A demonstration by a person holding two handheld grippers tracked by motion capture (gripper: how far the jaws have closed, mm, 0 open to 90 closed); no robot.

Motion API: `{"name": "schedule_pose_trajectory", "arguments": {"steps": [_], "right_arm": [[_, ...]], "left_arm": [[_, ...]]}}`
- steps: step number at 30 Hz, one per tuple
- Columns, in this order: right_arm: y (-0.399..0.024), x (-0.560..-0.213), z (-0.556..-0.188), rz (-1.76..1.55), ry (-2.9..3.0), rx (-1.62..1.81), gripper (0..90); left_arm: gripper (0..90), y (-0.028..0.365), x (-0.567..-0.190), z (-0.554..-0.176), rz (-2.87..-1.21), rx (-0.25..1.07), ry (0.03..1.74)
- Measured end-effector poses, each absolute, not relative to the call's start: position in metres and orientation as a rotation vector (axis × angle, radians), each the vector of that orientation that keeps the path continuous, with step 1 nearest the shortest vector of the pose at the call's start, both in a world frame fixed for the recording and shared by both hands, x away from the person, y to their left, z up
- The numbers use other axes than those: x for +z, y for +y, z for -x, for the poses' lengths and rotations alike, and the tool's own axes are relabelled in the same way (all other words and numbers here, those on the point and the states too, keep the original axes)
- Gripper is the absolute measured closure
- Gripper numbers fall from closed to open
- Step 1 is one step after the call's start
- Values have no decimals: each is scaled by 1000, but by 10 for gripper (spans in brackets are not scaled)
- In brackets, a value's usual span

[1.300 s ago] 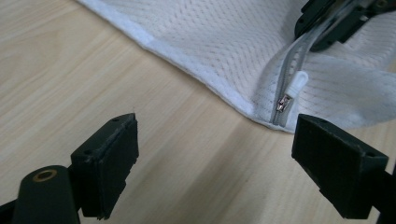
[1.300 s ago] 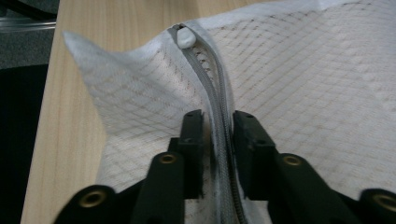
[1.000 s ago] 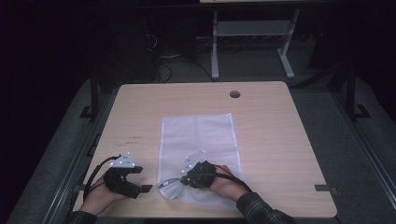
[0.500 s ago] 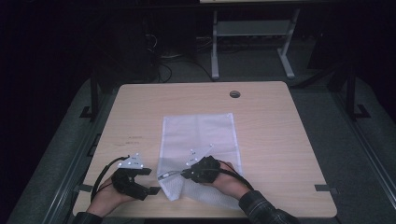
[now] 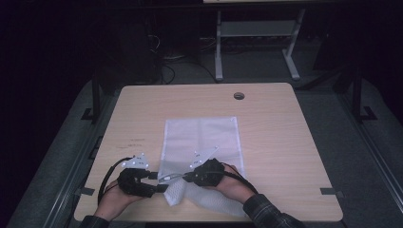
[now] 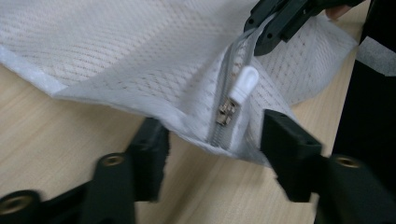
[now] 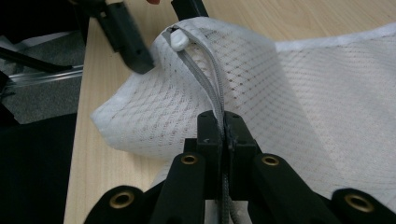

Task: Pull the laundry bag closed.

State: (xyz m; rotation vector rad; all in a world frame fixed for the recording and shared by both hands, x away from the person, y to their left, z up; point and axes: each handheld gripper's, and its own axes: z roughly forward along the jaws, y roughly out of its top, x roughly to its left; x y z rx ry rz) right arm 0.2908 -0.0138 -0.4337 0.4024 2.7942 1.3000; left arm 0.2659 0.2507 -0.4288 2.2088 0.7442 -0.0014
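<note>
A white mesh zip bag [image 5: 202, 137] lies flat on the wooden table [image 5: 275, 142], with its near-left corner lifted and bunched. My right gripper [image 7: 223, 128] is shut on the grey zipper tape [image 7: 210, 79] and holds that edge up. It reaches in from the top in the left gripper view [image 6: 275, 28]. My left gripper [image 6: 217, 140] stands at the corner, its jaws on either side of the metal slider [image 6: 226, 112] and white pull tab [image 6: 245, 84]. Those jaws have just been closing, and a gap remains on both sides. In the high view both grippers, left [image 5: 159, 186] and right [image 5: 183, 178], meet near the front edge.
A round cable hole [image 5: 239, 96] sits at the far side of the table. Dark floor and a metal stand [image 5: 256, 42] lie beyond. The table's left edge [image 7: 77, 140] runs close to the bag corner.
My left gripper has shifted right, up to the bag's corner. The near corner of the bag is raised and more bunched. The right hand has hardly moved.
</note>
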Motion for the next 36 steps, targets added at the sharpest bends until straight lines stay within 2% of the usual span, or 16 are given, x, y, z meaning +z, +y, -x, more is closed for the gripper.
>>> {"name": "schedule_pose_trajectory", "arguments": {"steps": [3, 6, 8, 10, 13, 20, 25, 34, 36], "right_arm": [[-15, -434, -292, -404, 2794, 1300, 858], [-16, -433, -292, -414, 2790, 1301, 858], [-16, -433, -292, -418, 2787, 1301, 858], [-17, -432, -292, -425, 2783, 1305, 858], [-17, -431, -293, -434, 2777, 1318, 858], [-18, -431, -292, -440, 2780, 1321, 858], [-18, -432, -293, -441, 2782, 1320, 858], [-15, -438, -291, -420, 2825, 1290, 855], [-14, -439, -291, -417, 2841, 1284, 821]], "left_arm": [[581, 253, -428, -267, -2195, -23, 753], [622, 253, -427, -266, -2190, -24, 758], [619, 252, -427, -266, -2190, -7, 768], [528, 250, -429, -267, -2200, -16, 775], [532, 248, -430, -266, -2217, -28, 756], [721, 251, -427, -268, -2201, -42, 750], [814, 251, -426, -267, -2202, -53, 739], [850, 251, -422, -269, -2215, -84, 738], [852, 251, -422, -269, -2219, -87, 741]]}}
